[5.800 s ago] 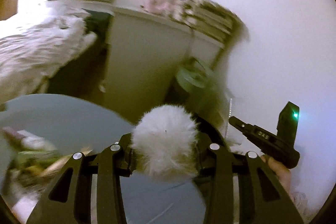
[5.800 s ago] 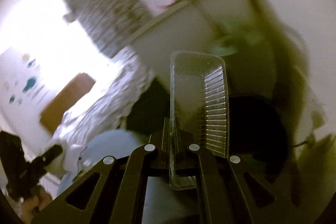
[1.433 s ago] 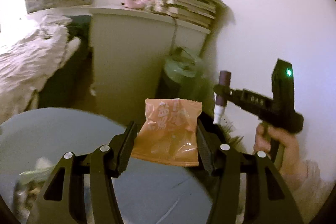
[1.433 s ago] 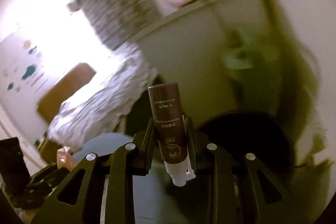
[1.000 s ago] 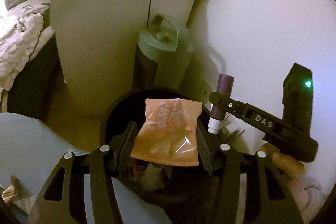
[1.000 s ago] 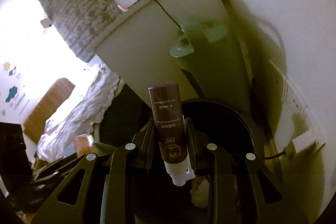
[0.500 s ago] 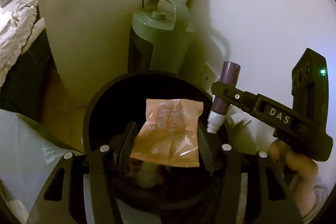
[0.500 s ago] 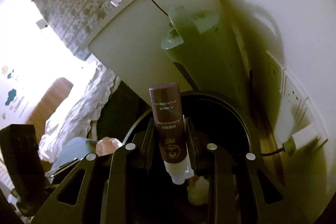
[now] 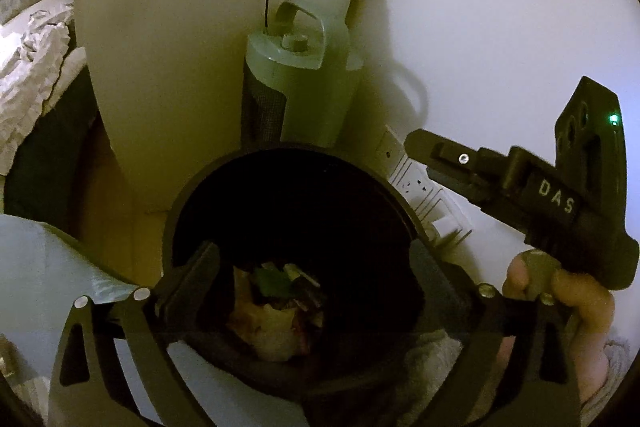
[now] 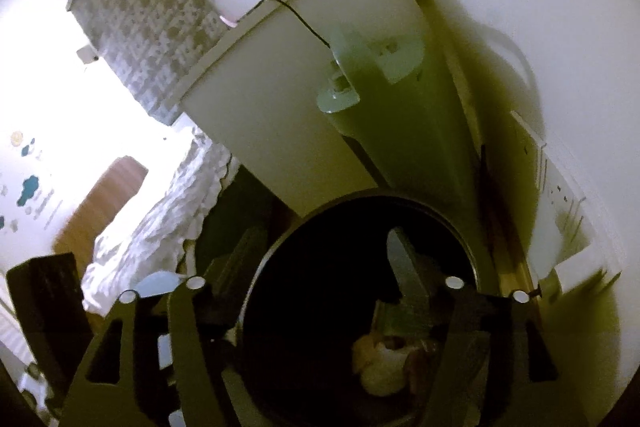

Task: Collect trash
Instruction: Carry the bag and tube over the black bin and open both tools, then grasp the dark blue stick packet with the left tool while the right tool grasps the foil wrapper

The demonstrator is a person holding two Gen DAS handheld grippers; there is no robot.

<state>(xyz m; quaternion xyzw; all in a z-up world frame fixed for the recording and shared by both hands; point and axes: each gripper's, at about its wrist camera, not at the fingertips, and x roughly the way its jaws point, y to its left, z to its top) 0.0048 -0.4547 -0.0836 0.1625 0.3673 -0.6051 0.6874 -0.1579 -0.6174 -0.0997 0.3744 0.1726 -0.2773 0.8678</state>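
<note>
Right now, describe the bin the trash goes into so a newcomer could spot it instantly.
Find the tall white cabinet against the wall, with the pale green handled canister standing at its right corner. Directly in front of that canister sits the round black trash bin. It is the only dark, open-topped container there, with crumpled wrappers at its bottom.

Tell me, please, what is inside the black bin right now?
The black bin holds crumpled trash at its bottom: pale wrappers, something green, dark scraps. Anything beneath that heap, or in the deep shadow along the walls, cannot be seen.
</note>
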